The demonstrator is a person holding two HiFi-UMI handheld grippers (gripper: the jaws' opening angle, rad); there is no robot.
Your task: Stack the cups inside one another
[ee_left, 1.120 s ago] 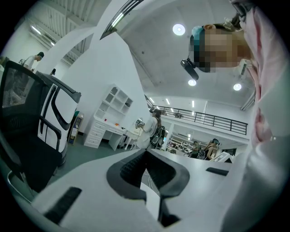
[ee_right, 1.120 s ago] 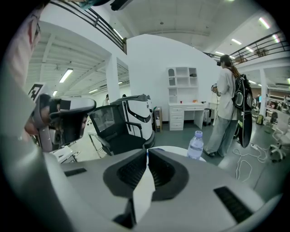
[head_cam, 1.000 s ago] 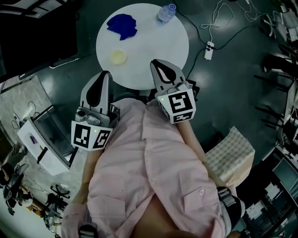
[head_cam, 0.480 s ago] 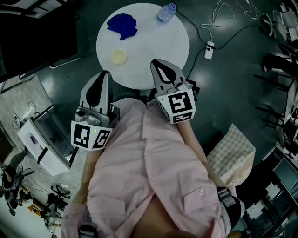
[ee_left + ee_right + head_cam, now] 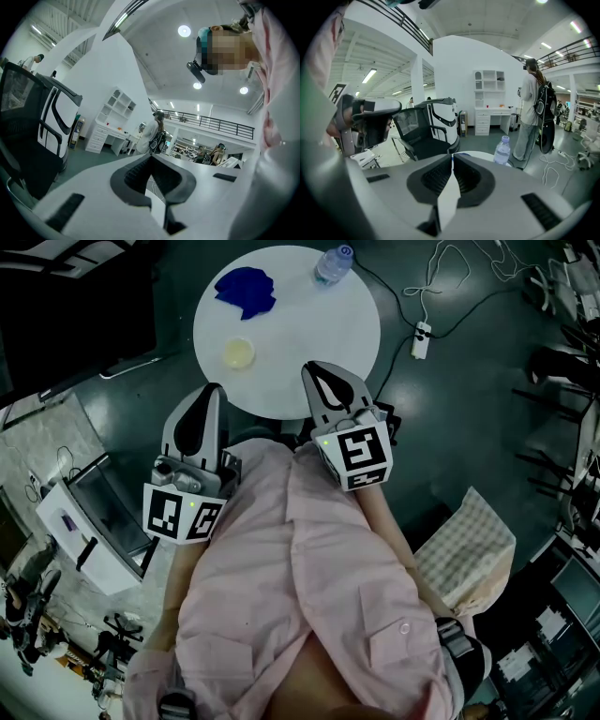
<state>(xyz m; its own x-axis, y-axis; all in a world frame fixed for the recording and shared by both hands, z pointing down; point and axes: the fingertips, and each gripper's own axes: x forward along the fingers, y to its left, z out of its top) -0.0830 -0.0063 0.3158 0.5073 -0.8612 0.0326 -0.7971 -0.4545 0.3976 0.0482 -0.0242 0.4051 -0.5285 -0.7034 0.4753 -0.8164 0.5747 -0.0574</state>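
Round white surface (image 5: 309,324) noted ahead of the person, seen from above.

- One pale yellow cup (image 5: 238,354) is found upright on the near left part of the surface, mouth up. It stands alone, with no other cup in it. Only a pale inside is seen; whether anything is in it cannot be told.
- A dark blue item (image 5: 246,289) is seen at the far left of the surface, well apart from the cup. Its outline is irregular, and what kind of thing it is cannot be made out.
- A clear bottle (image 5: 334,265) with a blue cap is set upright at the far right edge of the surface. The cap is on. The level inside cannot be read.

Left gripper (image 5: 211,388): held at the near edge of the surface, close to the pink shirt (image 5: 281,577). In the left gripper view the gripper (image 5: 151,158) is seen with its jaws brought together at the tips and nothing clamped between them.

Right gripper (image 5: 312,367): held over the near edge of the surface, tilted downward. In the right gripper view the gripper (image 5: 452,155) is seen closed, pad against pad, and empty. The bottle (image 5: 502,150) is seen beyond it.

Both grippers are kept well apart from the cup; nothing is touched.

On the floor to the right of the surface, a power strip (image 5: 421,337) with its cable is noted. A black chair (image 5: 422,133) and a standing person (image 5: 532,110) are seen in the background.
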